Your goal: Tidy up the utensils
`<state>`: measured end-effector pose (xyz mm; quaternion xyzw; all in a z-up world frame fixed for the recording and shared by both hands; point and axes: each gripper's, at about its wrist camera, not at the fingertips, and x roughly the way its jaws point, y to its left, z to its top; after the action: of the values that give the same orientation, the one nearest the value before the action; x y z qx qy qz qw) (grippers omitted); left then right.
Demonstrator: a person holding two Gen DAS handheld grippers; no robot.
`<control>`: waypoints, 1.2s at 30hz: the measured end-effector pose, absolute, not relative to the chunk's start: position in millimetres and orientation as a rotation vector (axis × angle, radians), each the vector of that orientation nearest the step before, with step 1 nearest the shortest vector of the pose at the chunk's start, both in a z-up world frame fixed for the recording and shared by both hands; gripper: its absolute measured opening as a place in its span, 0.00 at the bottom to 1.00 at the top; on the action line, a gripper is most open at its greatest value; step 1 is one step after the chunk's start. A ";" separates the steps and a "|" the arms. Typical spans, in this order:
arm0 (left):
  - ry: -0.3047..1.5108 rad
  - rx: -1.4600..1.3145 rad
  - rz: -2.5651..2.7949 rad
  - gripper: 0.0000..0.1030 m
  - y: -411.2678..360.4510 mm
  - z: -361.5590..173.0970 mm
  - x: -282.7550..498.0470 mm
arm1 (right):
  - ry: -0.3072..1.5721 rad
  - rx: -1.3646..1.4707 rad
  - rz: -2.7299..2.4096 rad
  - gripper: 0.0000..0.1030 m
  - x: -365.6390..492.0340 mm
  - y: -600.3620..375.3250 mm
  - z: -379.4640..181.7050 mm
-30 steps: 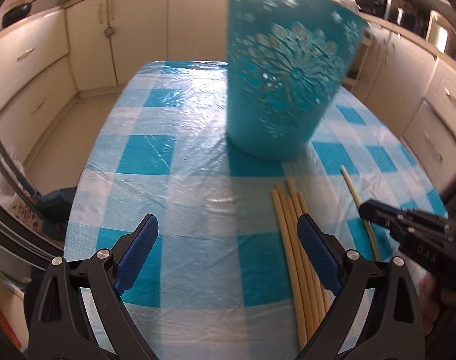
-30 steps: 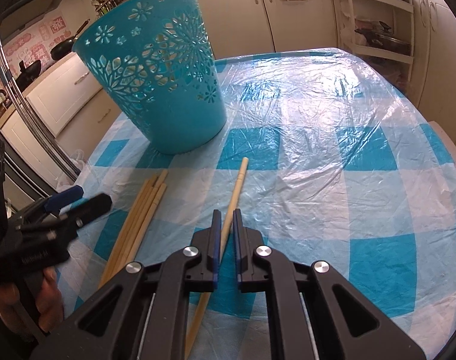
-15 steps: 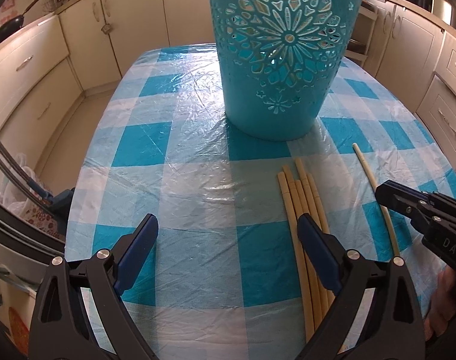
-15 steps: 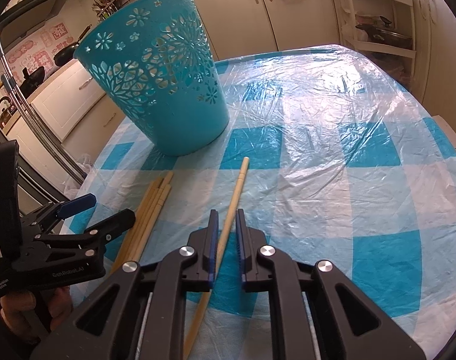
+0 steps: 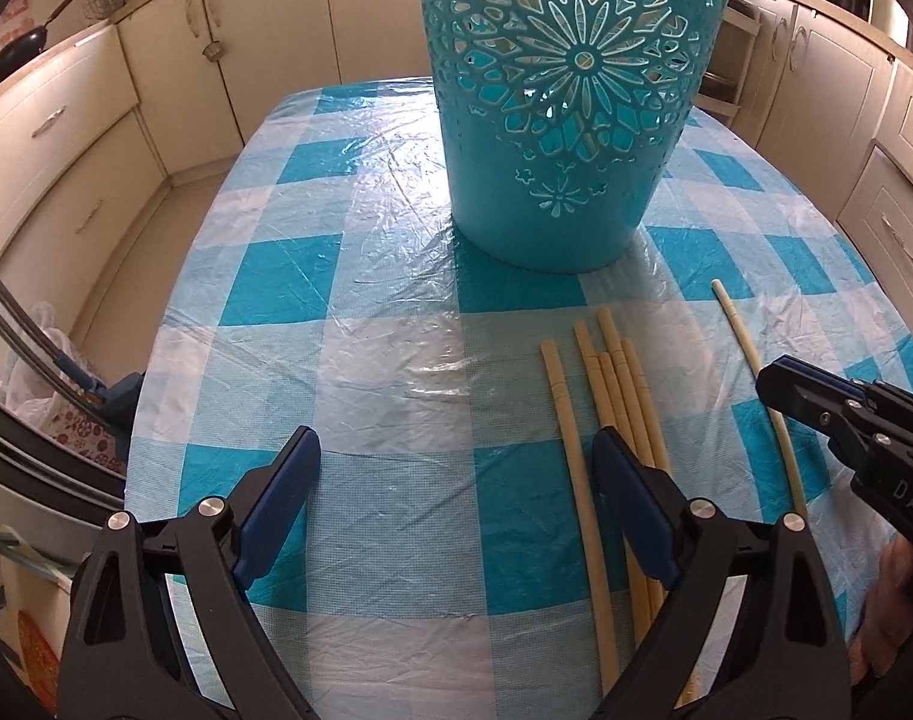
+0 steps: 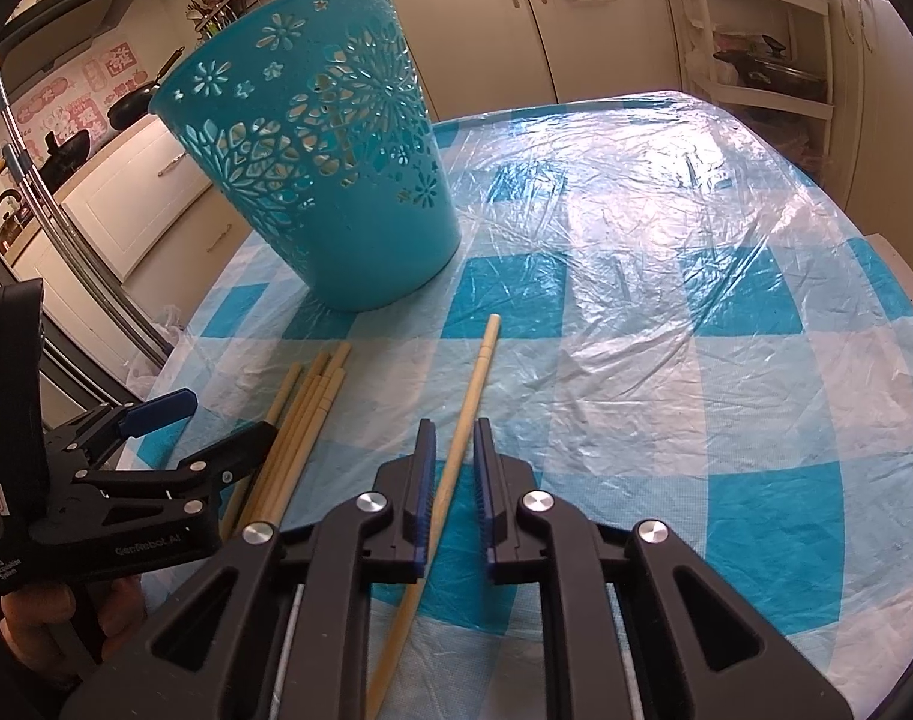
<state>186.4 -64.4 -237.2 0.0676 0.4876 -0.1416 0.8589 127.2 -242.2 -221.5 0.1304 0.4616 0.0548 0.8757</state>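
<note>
A teal cut-out basket (image 5: 564, 102) stands on the checked tablecloth; it also shows in the right wrist view (image 6: 330, 180). Several bamboo chopsticks (image 5: 618, 396) lie bundled in front of it, also seen in the right wrist view (image 6: 303, 414). One single chopstick (image 6: 465, 414) lies apart to their right, also in the left wrist view (image 5: 756, 360). My left gripper (image 5: 456, 456) is open wide and empty, its right finger over the bundle. My right gripper (image 6: 454, 438) straddles the single chopstick, jaws slightly apart, not clamped.
The table (image 6: 666, 360) has a blue-and-white cloth under clear plastic. Cream kitchen cabinets (image 5: 84, 138) surround it on all sides. A white shelf rack (image 6: 756, 48) stands at the back right. A bag (image 5: 42, 372) sits on the floor at the left.
The left gripper drew back and tilted, so the basket looks upright and farther. The right gripper's jaws opened a little around the single chopstick. The chopsticks stayed put.
</note>
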 end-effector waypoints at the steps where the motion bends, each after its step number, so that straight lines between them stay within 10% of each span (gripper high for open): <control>1: 1.020 0.143 -0.303 0.82 -64.7 -236.9 185.8 | 0.963 0.269 0.112 0.13 127.2 -241.7 -221.5; 36: 1.001 0.120 -0.349 0.74 -65.2 -236.1 183.3 | 0.956 0.250 0.105 0.18 126.7 -233.9 -222.2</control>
<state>183.3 -65.2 -236.1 0.0573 0.4770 -0.1665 0.8611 126.7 -233.9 -222.2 0.1200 0.4588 0.0503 0.8790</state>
